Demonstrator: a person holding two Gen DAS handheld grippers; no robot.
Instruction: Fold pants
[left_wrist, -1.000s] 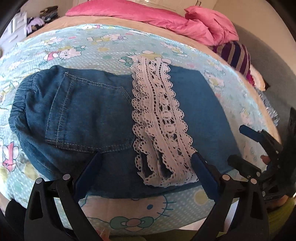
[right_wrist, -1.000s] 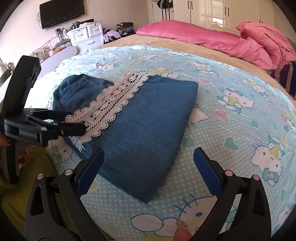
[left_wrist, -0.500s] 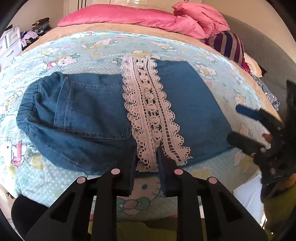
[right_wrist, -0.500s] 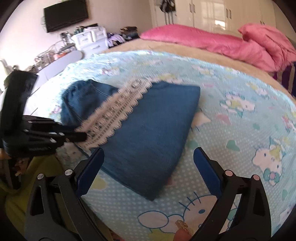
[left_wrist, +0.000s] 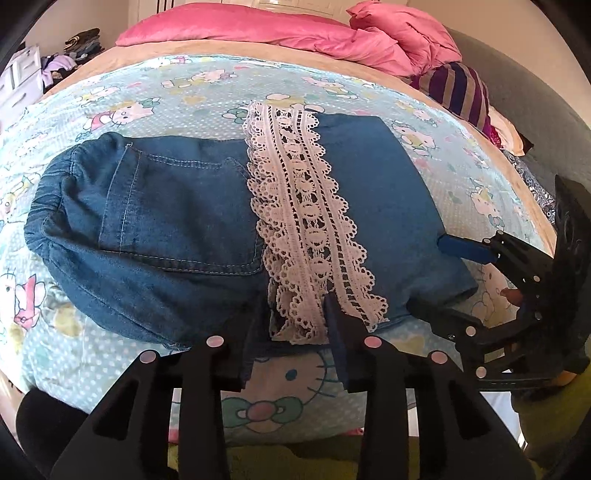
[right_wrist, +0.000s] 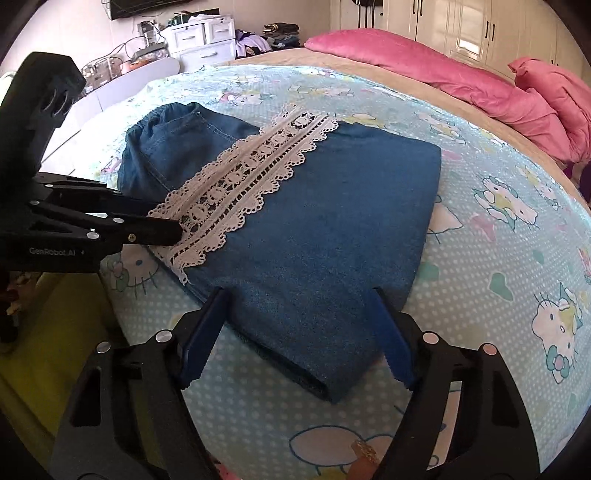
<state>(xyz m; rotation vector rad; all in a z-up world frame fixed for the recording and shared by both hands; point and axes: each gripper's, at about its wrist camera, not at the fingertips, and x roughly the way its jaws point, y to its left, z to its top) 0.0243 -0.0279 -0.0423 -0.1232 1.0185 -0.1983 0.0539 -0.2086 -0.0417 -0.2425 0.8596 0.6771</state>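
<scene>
On a cartoon-print bedsheet (right_wrist: 498, 229), folded pants (right_wrist: 325, 229) are gripped.
The lace hem (left_wrist: 306, 229) is pinched by the left gripper (left_wrist: 295, 325); the right gripper (right_wrist: 299, 321) is spread wide around the folded edge.

Bed: large, fills most of both views; covered by a light blue sheet (right_wrist: 480, 229) printed with cartoon cats and white dots.
Under layer: tan cover (left_wrist: 229, 46) showing beyond the sheet's far edge.
Bedding: pink duvet (left_wrist: 280, 29) bunched along the far side; striped purple pillow (left_wrist: 461, 92) just beside it.
Headboard: grey padded surface (left_wrist: 524, 110) curving along the bed's right side in the left wrist view.
Storage: white drawer unit (right_wrist: 203, 40) against the far wall, clothes heaped near it.
Wardrobe: white doors with dark handles (right_wrist: 461, 26) behind the bed.
Wall: pale; dark screen (right_wrist: 147, 4) mounted high.
Light: bright daylight across the bed.
</scene>
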